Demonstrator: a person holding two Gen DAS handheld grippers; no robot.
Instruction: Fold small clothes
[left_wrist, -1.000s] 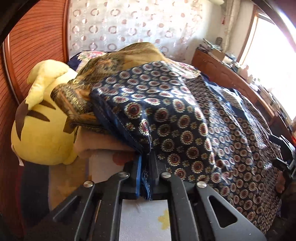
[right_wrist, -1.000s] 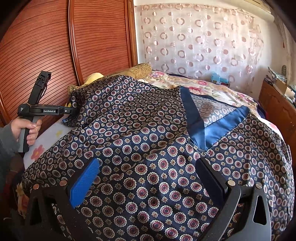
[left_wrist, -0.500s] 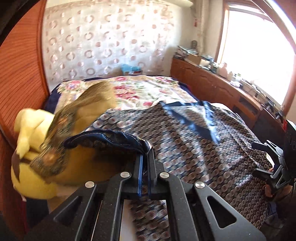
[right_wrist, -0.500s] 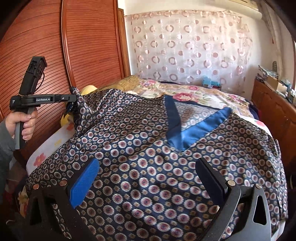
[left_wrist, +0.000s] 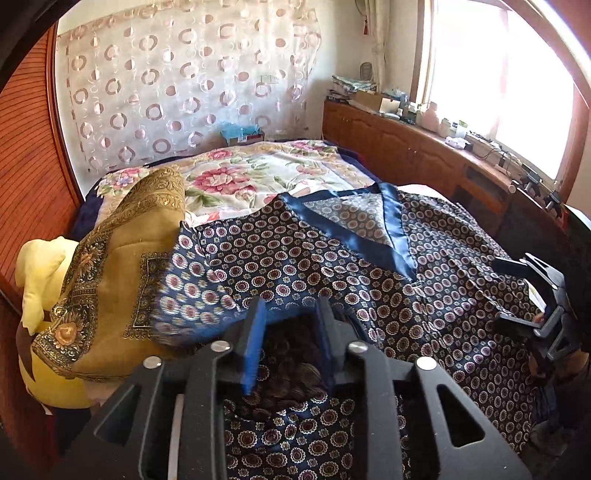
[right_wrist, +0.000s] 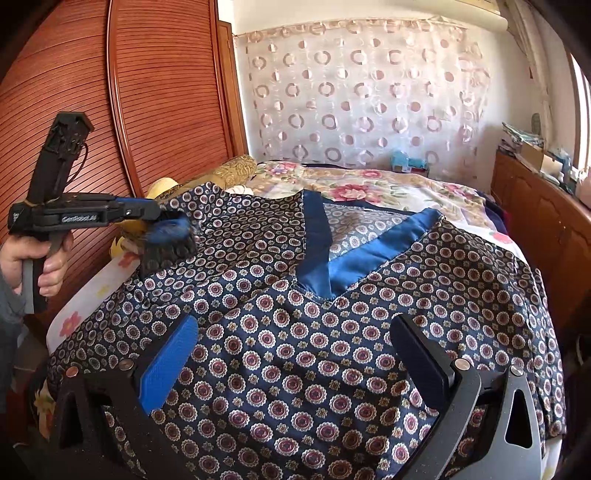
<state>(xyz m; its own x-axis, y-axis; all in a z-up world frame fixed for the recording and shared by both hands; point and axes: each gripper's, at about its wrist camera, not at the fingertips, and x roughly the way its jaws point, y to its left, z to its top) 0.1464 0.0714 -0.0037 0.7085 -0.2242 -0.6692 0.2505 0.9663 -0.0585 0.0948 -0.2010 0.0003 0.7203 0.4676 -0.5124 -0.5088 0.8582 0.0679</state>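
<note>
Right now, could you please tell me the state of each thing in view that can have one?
Left gripper: jaws parted, nothing clamped, over the garment.
Right gripper: jaws wide open, empty.
Patterned navy top: spread flat on the bed, unfolded, V-neck up.
Gold scarf: draped over the yellow plush.

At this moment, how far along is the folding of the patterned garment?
Done: the navy patterned top lies spread face up on the bed, blue V-neck trim showing. In hand: nothing gripped; the left gripper is open over the sleeve, the right gripper open above the body. Left: no fold is made yet.
</note>
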